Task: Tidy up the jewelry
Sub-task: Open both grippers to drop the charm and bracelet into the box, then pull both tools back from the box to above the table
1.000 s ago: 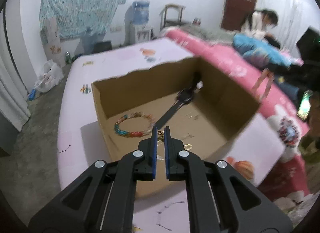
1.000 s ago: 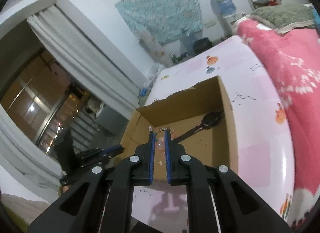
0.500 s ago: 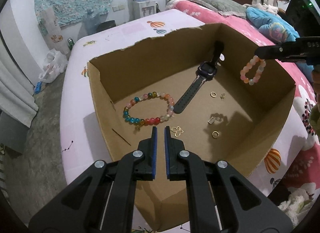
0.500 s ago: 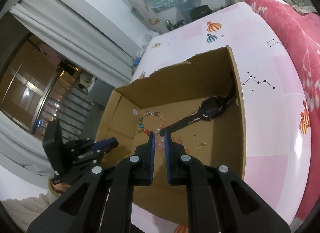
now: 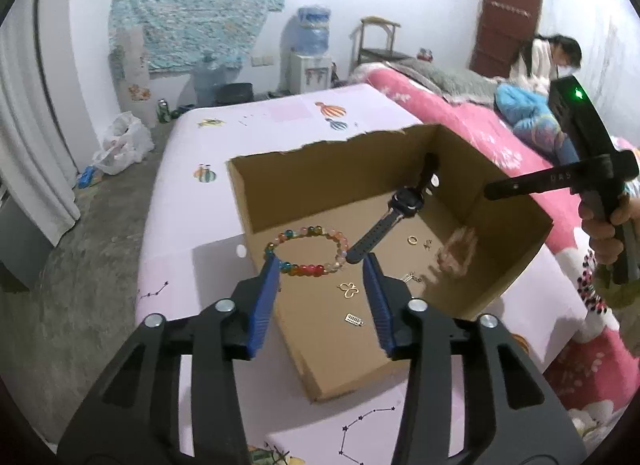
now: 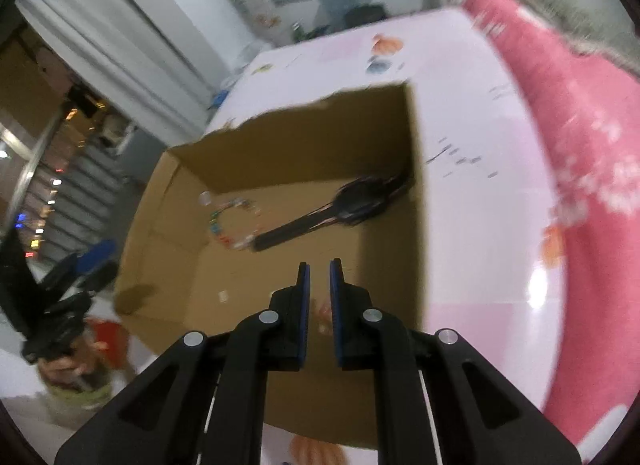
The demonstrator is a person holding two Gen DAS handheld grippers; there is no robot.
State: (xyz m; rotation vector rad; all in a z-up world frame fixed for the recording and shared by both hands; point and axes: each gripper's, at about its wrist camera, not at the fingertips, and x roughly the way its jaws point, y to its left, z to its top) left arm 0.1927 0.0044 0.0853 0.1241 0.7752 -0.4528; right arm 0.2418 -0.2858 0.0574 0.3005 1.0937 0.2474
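The pink bead bracelet (image 5: 458,253) shows only as a blurred smear low against the inner side wall of the cardboard box (image 5: 516,261), to the right of the left claw (image 5: 320,265) and below the tip of the right claw (image 5: 490,192); it looks to be dropping or just landing. In the right wrist view the right claw (image 6: 319,271) has its pads a narrow gap apart, and a faint pinkish blur shows between them, too smeared to tell whether anything is gripped.

Directly ahead of the left claw, whose fingers stand wide and hold nothing, lies the multicoloured bead bracelet (image 5: 307,251) on the box floor, with the black watch (image 5: 394,217) just beyond it, its strap end touching the beads. A gold butterfly charm (image 5: 348,289), a small ring (image 5: 412,240) and other tiny pieces lie between the fingers and off to the right.

The step in hand looks like dropping the pink bracelet into the box. Next, I judge, the right claw should lift clear of the box, and whichever claw fetches another piece needs a careful, narrow pinch, since what remains is small. The box rests on a pink bed sheet (image 5: 192,233).
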